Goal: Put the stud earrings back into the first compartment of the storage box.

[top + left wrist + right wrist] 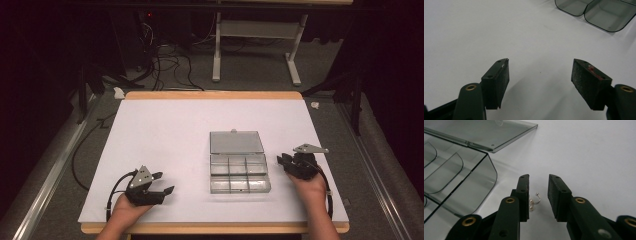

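A clear smoky plastic organiser box [239, 175] lies open on the white table [165, 125], its lid [236, 142] folded flat behind it and its compartments bare. In the right gripper view a small pearl earring [534, 201] with a thin metal hook lies on the table between the jaws of my right gripper [538, 187]. The jaws stand narrowly apart and the pads do not press on it. The box's corner compartment [461, 185] sits just to the left of these jaws. My right gripper [281, 161] is right of the box. My left gripper [165, 182] rests open near the front left, with nothing between its pads [540, 72].
Two box compartments [599, 10] show at the top right of the left gripper view. Beyond the table's far edge stand a white table frame [257, 47] and loose cables [170, 65] on the floor. Metal rails run along both sides.
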The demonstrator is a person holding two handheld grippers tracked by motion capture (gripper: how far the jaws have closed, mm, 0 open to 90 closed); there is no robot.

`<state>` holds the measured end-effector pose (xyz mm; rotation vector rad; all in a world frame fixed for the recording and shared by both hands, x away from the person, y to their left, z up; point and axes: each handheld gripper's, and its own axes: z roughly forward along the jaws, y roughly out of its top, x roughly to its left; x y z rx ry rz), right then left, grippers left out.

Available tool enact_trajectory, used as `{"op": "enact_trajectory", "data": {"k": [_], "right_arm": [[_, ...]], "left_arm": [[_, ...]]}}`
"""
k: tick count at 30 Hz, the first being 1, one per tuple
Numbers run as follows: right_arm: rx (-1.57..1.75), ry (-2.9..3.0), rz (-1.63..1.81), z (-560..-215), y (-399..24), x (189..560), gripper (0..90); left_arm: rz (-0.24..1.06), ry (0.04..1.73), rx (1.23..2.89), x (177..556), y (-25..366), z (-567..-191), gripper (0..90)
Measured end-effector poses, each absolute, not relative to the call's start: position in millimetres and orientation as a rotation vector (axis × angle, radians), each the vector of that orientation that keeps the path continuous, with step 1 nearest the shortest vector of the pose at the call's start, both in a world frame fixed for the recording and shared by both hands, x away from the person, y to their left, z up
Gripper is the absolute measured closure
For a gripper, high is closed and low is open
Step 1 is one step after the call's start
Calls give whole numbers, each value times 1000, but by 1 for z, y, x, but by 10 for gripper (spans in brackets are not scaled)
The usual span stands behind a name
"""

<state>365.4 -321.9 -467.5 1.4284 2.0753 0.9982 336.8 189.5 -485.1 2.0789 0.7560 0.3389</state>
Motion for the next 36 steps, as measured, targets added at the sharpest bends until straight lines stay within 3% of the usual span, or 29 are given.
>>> {"op": "enact_trajectory", "data": {"k": [16,33,36], "right_arm": [[1467,2128,928,-477,-318,374,890],[1442,2136,951,-468,-323,362,900],[1441,2136,953,-468,-322,361,860]], "left_arm": [[343,746,2086,336,189,-485,314],[341,742,2089,336,189,-485,316],[340,744,2089,336,188,-485,316]]}}
